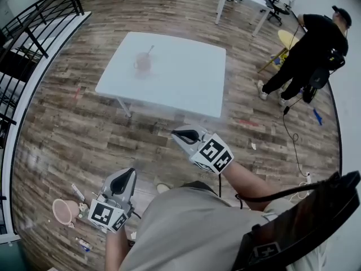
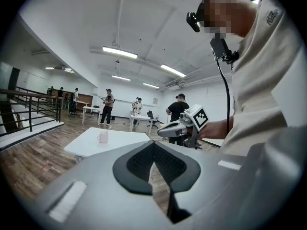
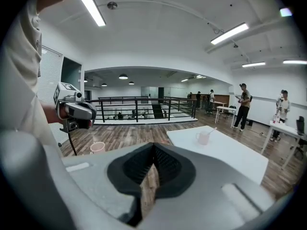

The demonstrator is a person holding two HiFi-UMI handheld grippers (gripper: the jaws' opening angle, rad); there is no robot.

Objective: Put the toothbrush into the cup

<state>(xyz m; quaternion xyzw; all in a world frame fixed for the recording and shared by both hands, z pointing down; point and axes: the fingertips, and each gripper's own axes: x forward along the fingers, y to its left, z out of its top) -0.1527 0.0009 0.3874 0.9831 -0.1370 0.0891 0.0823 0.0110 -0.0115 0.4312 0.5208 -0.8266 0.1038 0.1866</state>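
**A:** Where's the brush, and how are your tongs?

**B:** Head view: the slim white toothbrush (image 1: 150,51) already leans in the small pink cup (image 1: 142,64) on the white square tabletop (image 1: 186,89), well apart from me. I'd judge it light, stiff and slippery, so I'd pinch it mid-handle.
Left gripper view: my left tongs (image 2: 153,143) are clenched, empty.
Right gripper view: my right tongs (image 3: 152,148) are clenched, empty. The wood-plank floor (image 3: 129,133) lies between us.

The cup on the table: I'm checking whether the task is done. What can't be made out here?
- Cup: blurred in the head view, tiny in both gripper views; the stick in it can't be confirmed as a toothbrush.
- Floor items beside the second cup: too small, head view.
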